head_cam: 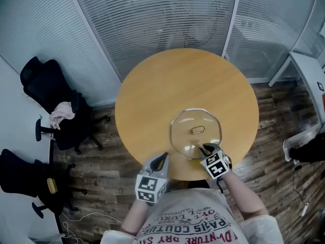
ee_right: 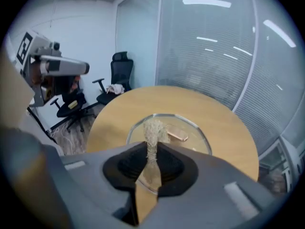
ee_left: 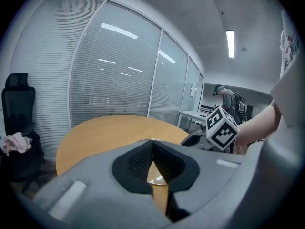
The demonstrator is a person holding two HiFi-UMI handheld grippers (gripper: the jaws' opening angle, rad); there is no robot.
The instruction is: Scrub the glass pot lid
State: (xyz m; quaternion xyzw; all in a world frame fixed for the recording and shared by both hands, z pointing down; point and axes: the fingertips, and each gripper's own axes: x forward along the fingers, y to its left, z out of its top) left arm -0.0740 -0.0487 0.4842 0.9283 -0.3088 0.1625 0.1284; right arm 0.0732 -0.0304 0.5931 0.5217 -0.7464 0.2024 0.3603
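Round wooden table [head_cam: 152, 90], clear flat glass lid [head_cam: 183, 133], right gripper [head_cam: 206, 148] pinching a scratchy tan scrubber [ee_right: 153, 129], left gripper [head_cam: 163, 157] closed, empty.

Black chair [head_cam: 46, 83], seemingly pink cloth [head_cam: 62, 114] draped on it.

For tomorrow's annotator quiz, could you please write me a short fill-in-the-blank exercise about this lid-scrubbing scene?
1. The glass lid lies flat on a ____ wooden table.
2. The fibrous scrubber is clamped in the ____ tongs.
3. The left tongs are shut and hold ____.
Missing words: round; right; nothing.
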